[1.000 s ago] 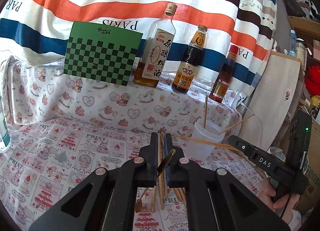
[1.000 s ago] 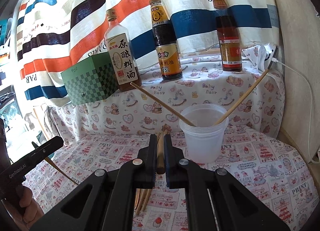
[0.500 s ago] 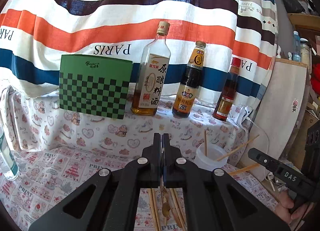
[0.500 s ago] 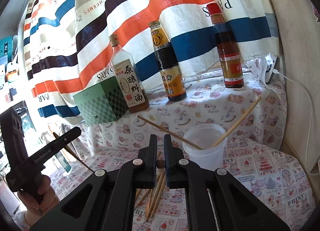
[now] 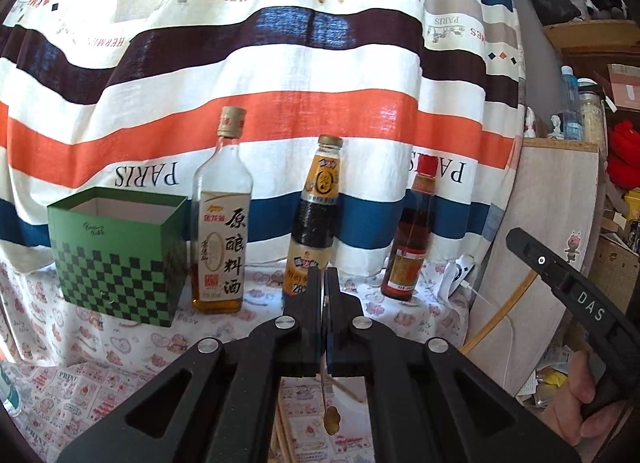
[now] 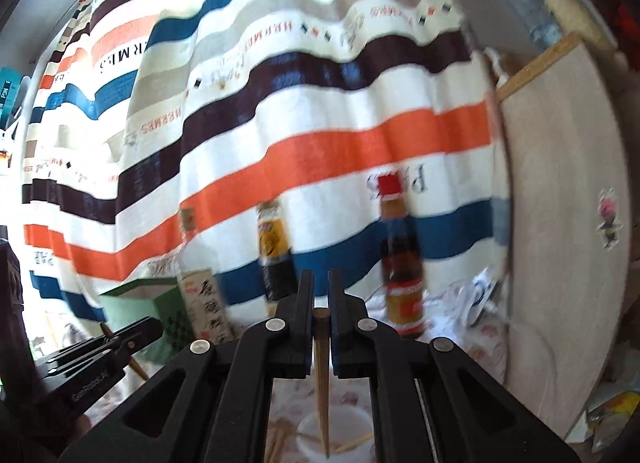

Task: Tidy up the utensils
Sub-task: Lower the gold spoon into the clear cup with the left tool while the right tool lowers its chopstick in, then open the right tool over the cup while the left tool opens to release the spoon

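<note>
My left gripper [image 5: 324, 277] is shut on a thin golden utensil [image 5: 331, 419] with a flower-shaped end, which hangs below the jaws. Loose wooden chopsticks [image 5: 280, 439] lie on the printed cloth under it. My right gripper [image 6: 321, 277] is shut on a wooden chopstick [image 6: 321, 375] whose tip points down over a clear plastic cup [image 6: 308, 429] that holds other sticks. The left wrist view shows the right gripper [image 5: 560, 275] at the right edge, held by a hand [image 5: 576, 387]. In the blurred right wrist view the left gripper [image 6: 120, 343] sits low on the left.
On the raised shelf stand an open green checked box [image 5: 116, 255], a clear wine bottle [image 5: 222, 231], a dark sauce bottle [image 5: 316, 223] and a red-capped bottle [image 5: 410, 239]. A striped curtain [image 5: 280, 63] hangs behind. A beige board [image 5: 552, 223] leans at the right.
Both grippers have risen with their utensils still clamped. The table and cup have dropped low in both views, and the right wrist view has tilted up and blurred.
</note>
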Action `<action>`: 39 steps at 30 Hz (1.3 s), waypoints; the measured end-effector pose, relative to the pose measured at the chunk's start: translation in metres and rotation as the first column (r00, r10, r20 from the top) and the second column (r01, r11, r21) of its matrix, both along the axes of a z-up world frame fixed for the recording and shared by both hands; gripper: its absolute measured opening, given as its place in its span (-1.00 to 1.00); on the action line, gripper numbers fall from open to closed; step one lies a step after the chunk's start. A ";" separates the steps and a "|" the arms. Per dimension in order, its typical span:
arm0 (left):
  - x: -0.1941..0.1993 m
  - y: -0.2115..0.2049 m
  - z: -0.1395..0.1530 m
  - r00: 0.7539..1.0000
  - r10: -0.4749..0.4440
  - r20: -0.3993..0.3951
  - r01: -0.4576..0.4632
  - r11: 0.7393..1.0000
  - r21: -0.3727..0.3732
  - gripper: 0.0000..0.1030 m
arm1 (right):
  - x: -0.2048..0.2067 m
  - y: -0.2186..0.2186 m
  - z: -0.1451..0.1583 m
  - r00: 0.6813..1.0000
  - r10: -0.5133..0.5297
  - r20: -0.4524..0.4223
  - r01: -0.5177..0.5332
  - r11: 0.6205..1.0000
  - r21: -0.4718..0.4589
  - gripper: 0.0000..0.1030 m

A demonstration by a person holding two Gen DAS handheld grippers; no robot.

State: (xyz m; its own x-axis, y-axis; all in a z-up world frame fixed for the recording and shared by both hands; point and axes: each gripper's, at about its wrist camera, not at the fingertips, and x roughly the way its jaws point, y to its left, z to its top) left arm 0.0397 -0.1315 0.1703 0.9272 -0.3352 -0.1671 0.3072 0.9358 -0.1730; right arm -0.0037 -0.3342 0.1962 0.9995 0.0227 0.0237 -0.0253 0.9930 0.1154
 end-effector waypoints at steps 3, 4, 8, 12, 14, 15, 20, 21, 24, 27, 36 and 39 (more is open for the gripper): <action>0.008 -0.018 0.010 1.000 -0.004 0.027 0.004 1.000 0.006 -1.00 | 0.002 -0.006 0.001 0.999 -0.010 0.054 0.010 1.000 0.010 -0.86; 0.013 -0.024 0.012 1.000 -0.002 0.028 0.001 1.000 0.007 -1.00 | 0.002 -0.010 -0.002 0.997 -0.002 0.074 0.000 1.000 0.027 -0.86; 0.038 -0.045 0.009 1.000 0.000 0.015 -0.001 1.000 0.015 -1.00 | 0.010 -0.024 -0.015 0.993 -0.030 0.116 0.022 0.997 0.069 -0.86; 0.059 -0.063 -0.013 1.000 0.018 -0.015 -0.017 0.999 0.045 -1.00 | 0.035 -0.042 -0.033 0.998 -0.029 0.051 0.022 0.990 0.139 -0.86; 0.067 -0.069 -0.027 0.999 0.021 -0.049 -0.018 0.999 0.051 -1.00 | 0.050 -0.049 -0.039 0.999 -0.035 -0.011 0.036 0.987 0.156 -0.86; 0.071 -0.071 -0.035 0.998 0.018 -0.066 -0.015 0.998 0.055 -1.00 | 0.057 -0.054 -0.042 0.998 -0.027 -0.052 0.036 0.984 0.174 -0.86; 0.081 -0.087 -0.053 0.996 0.010 -0.093 0.001 0.993 0.116 -1.00 | 0.094 -0.076 -0.054 0.958 0.156 -0.242 -0.077 0.950 0.304 -0.86; 0.081 -0.088 -0.055 0.995 0.010 -0.096 0.001 0.993 0.122 -1.00 | 0.097 -0.078 -0.055 0.954 0.150 -0.260 -0.069 0.953 0.295 -0.86; 0.084 -0.089 -0.060 0.993 0.007 -0.119 0.008 0.992 0.123 -1.00 | 0.107 -0.088 -0.062 0.929 0.187 -0.320 -0.076 0.941 0.330 -0.86; 0.086 -0.088 -0.064 0.991 0.001 -0.130 0.015 0.993 0.120 -0.99 | 0.119 -0.103 -0.072 0.895 0.271 -0.356 -0.101 0.898 0.429 -0.86; 0.069 -0.082 -0.055 0.995 0.002 -0.103 0.011 0.992 0.127 -0.69 | 0.128 -0.098 -0.079 0.859 0.315 -0.403 -0.126 0.894 0.430 -0.57; 0.054 -0.075 -0.039 0.997 -0.003 -0.079 0.012 0.993 0.114 -0.51 | 0.124 -0.091 -0.074 0.866 0.299 -0.400 -0.129 0.908 0.399 -0.53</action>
